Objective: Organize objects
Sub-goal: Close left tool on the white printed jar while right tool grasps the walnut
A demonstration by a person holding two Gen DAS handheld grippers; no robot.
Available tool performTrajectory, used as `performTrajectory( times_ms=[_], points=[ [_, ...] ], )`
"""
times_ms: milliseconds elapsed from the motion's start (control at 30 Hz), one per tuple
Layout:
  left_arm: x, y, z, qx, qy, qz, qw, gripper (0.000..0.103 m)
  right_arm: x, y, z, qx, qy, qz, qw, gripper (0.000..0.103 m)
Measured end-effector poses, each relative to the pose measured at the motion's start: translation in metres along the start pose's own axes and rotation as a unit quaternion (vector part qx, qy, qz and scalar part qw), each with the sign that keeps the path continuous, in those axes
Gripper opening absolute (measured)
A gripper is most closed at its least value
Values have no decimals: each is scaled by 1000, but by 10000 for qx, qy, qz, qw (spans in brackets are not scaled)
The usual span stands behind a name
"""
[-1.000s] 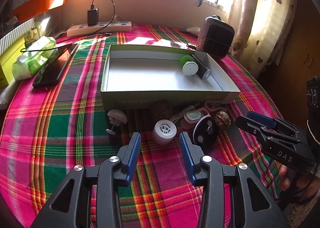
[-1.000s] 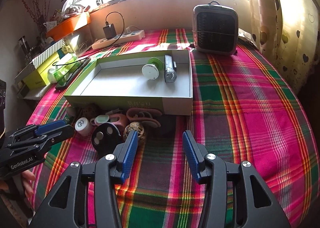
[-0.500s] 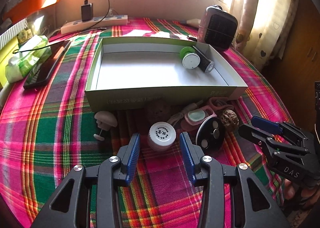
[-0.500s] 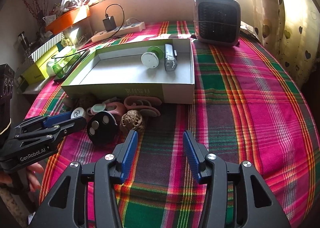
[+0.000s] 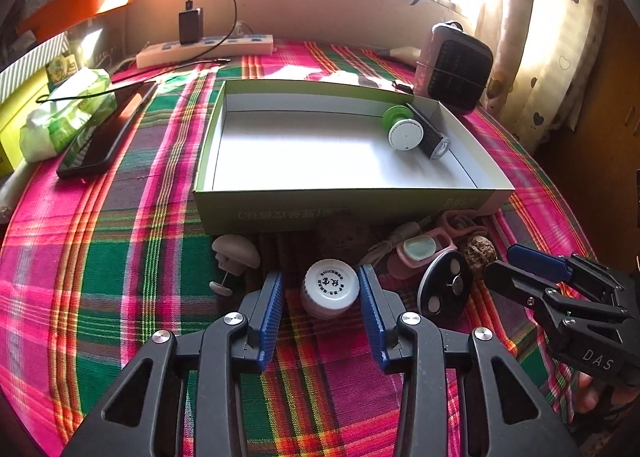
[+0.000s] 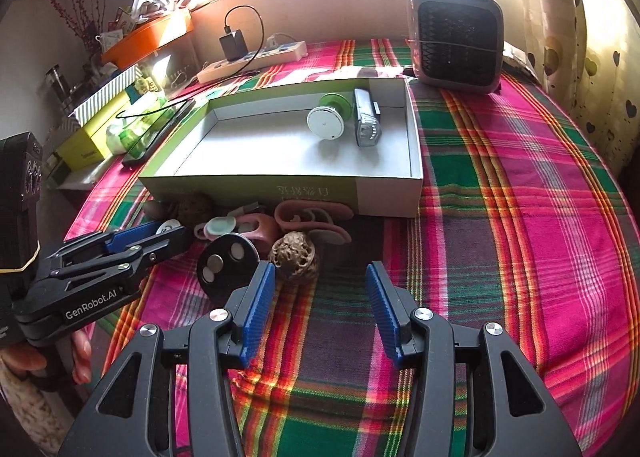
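A: Fingers of the left gripper [image 5: 320,309] are set either side of the white-capped jar [image 5: 330,288], and have just been closing. A gap is seen at the left pad; the right pad is close against the cap or just short of it. No grip is judged yet.

B: Noted. Right gripper [image 6: 320,307]?

A: Fingers half spread, nothing between them. The walnut [image 6: 295,255] lies just ahead of the left fingertip, with the black disc [image 6: 228,263] further left of it.

B: Why is the jar straddled this way?

A: Likely so that the round body is taken across its width before a lift. The open box [image 5: 348,204] lies straight beyond the fingers, its near wall just past the clutter.

B: Contents of the box?

A: A green-and-white spool [image 5: 402,128] and a black flashlight [image 5: 430,137], laid touching in the far right corner. Most of the floor is left bare, presumably for the rest.

B: What remains outside?

A: A mushroom-shaped piece [image 5: 234,257] left of the fingers, pink items [image 5: 424,251] to the right, all on the plaid cloth [image 5: 120,257] of the table.
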State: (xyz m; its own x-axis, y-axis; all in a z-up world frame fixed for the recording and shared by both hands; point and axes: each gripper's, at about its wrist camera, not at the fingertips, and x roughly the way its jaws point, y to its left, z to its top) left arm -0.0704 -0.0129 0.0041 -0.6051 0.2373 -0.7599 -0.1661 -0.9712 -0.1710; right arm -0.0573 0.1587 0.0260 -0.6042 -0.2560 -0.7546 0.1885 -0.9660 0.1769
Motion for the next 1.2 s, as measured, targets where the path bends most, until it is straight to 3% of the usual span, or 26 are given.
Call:
performTrajectory(
  times_ms=[433,900,1033,1200],
  points=[
    [0,2,-1,-13,-19,-20,10000,36,12,11,9,-269,66,-119,9995,49],
    [-1,1,-1,1,-34,-17,10000,36,18,7,9,-111,77,-62,9999,48],
    [-1,1,-1,-1,-33,-15,10000,36,17,6,8,-95,68,-34,9999,35],
    [-1,1,-1,-13,-37,-3,10000,32,16,4,6,-50,48,-35,10000,34]
  ],
)
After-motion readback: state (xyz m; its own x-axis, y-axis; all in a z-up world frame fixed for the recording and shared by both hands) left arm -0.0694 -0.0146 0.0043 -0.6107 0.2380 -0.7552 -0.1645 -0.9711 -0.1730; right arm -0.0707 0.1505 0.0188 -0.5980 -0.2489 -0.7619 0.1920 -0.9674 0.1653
